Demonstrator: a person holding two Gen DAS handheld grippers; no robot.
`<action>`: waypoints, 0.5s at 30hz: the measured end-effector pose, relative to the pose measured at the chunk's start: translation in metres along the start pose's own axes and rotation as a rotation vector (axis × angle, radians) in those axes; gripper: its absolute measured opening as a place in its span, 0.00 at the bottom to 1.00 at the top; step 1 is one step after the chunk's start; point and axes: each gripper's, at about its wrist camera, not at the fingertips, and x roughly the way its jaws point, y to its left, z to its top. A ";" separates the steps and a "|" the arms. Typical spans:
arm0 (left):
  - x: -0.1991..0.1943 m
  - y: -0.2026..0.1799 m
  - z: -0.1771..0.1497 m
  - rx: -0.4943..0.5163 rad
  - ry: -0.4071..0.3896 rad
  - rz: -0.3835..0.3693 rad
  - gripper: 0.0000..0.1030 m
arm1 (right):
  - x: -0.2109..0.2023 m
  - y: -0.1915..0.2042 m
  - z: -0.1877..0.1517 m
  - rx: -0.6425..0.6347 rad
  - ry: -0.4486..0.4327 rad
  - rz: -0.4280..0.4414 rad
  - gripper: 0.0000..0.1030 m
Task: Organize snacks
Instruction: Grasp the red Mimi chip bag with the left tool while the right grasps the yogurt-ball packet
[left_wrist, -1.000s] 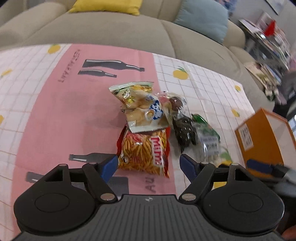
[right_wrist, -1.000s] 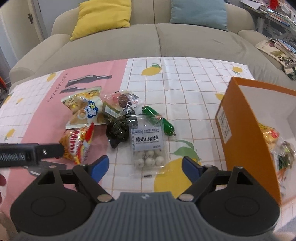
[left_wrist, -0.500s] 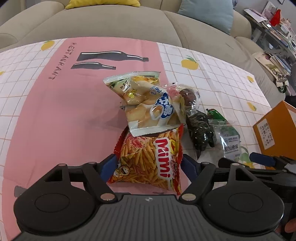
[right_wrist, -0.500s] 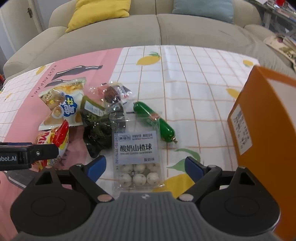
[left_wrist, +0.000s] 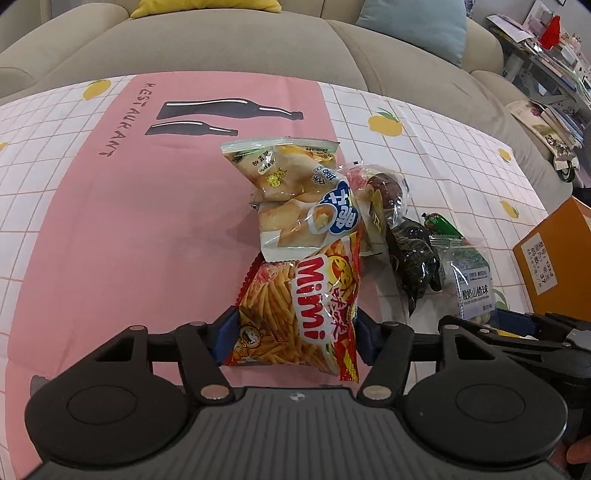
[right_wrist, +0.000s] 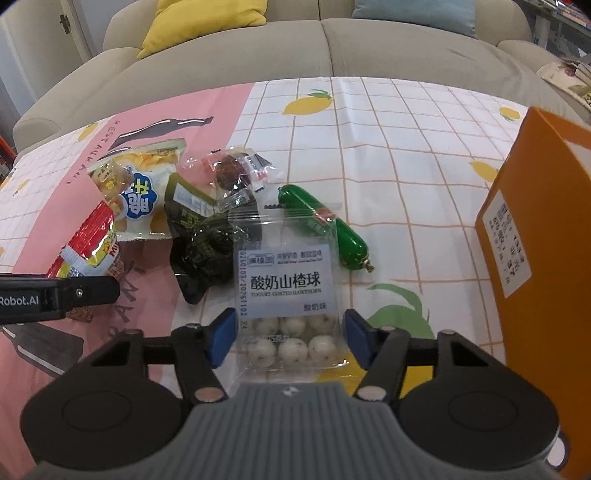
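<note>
Both packets look light, crinkly and slippery, best pinched across their near edges. The left gripper (left_wrist: 293, 341) is closing onto the Mimi bag (left_wrist: 301, 310), beside the orange box (right_wrist: 532, 236). The right gripper (right_wrist: 288, 341) is closing around the hawthorn-ball packet (right_wrist: 288, 288), nearer that box. A second ago both stood wider and higher.

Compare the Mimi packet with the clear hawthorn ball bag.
The Mimi packet is opaque red and yellow foil; the hawthorn ball bag is clear, showing white balls. The Mimi packet lies partly under another snack; the hawthorn ball bag overlaps the green sausage. Shared: each sits between closing jaws, left gripper and right gripper.
</note>
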 end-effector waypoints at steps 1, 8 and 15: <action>0.000 0.000 -0.001 0.000 -0.001 0.003 0.67 | 0.000 0.000 0.000 0.000 0.000 0.001 0.58; -0.011 -0.005 -0.007 -0.020 0.014 0.023 0.62 | -0.009 0.004 -0.003 -0.006 -0.001 0.005 0.57; -0.032 -0.014 -0.017 -0.039 0.031 -0.012 0.61 | -0.033 0.009 -0.016 0.014 0.025 0.034 0.57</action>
